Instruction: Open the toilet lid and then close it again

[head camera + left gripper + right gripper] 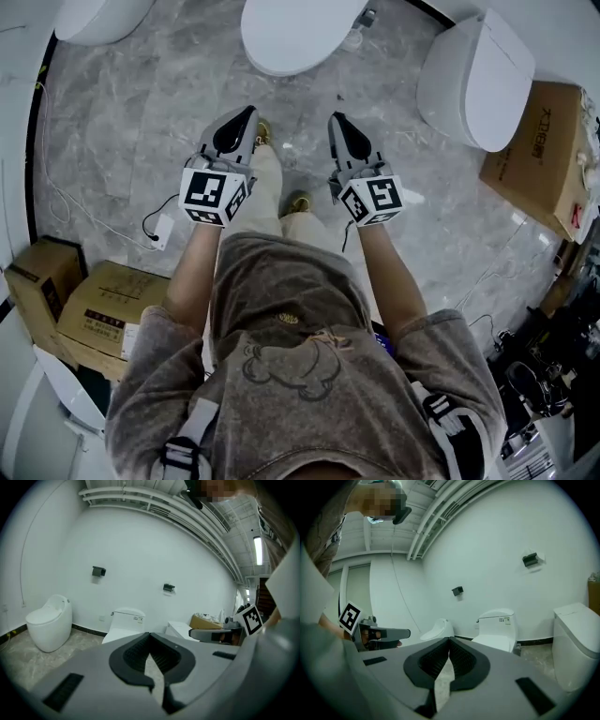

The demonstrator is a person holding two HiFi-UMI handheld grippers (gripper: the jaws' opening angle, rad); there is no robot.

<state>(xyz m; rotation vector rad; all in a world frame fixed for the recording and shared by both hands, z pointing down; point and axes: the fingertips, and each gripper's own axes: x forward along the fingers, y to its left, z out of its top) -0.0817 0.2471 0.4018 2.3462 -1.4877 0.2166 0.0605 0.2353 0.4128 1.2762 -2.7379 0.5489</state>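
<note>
Toilet lid (298, 33) is down flat on the middle toilet (125, 623), at the far edge of the gray floor (122, 131) by the wall. L gripper (246, 117) & R gripper (336, 120) are held side by side, well apart from the lid. Both claws are pinched together, tips touching, w/ nothing in them.

Toilets: 3, namely left toilet (94, 17), middle toilet (295, 36), right toilet (478, 80) | cardboard boxes (539, 155): 3 | grippers: 2, namely left gripper (249, 112), right gripper (334, 119) | black wall fittings (98, 571): 2 | person (309, 375): 1
</note>
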